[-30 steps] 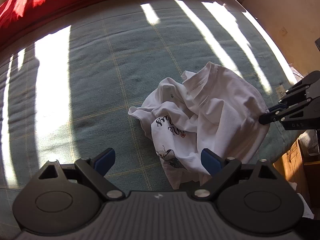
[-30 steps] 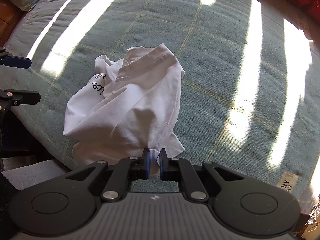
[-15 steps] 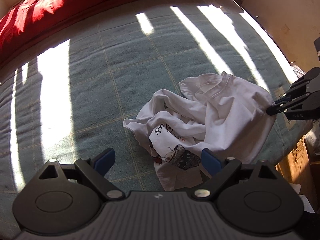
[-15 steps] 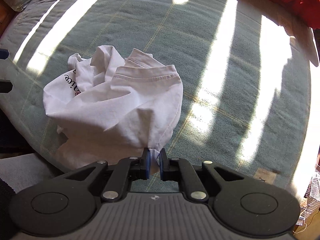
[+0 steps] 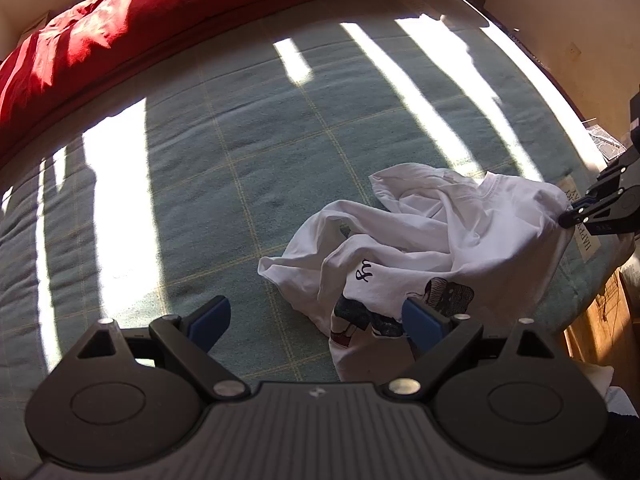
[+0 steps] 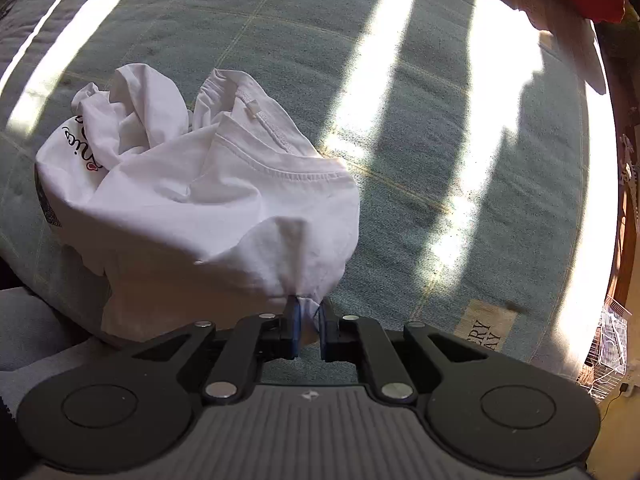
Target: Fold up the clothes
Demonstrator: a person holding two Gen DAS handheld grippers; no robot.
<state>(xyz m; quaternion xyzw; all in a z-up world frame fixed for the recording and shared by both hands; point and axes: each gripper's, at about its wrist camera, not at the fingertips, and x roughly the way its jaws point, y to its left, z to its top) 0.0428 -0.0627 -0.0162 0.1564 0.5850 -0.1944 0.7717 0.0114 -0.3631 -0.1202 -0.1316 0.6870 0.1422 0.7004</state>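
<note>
Crumpled white T-shirt (image 5: 440, 240) lying in a heap on a green blanket (image 5: 240, 168) crossed by thin yellow grid lines and bright bars of sunlight, near the blanket's edge on the person's side. Black script and a dark printed picture showing on the folds nearest the left wrist camera; ribbed collar with a small tag facing up in the right wrist view. Right gripper (image 6: 309, 320) pinched nearly closed on a bunched corner of the shirt, a tuft of white cloth squeezed between the blue pads (image 6: 295, 322), fabric drawn up into a tented peak toward the tips. Same gripper visible at the right edge of the left wrist view, tips buried in the shirt's far hem. Left gripper (image 5: 316, 322) spread wide, nothing between the fingers, poised above the blanket; left pad over bare blanket, right pad over the printed edge of the shirt, contact with the cloth impossible to judge. Red bedding (image 5: 160, 12) bunched along the far side of the blanket. Cloth label (image 6: 486, 330) with printed letters sewn at the blanket's near edge, beside the right gripper
</note>
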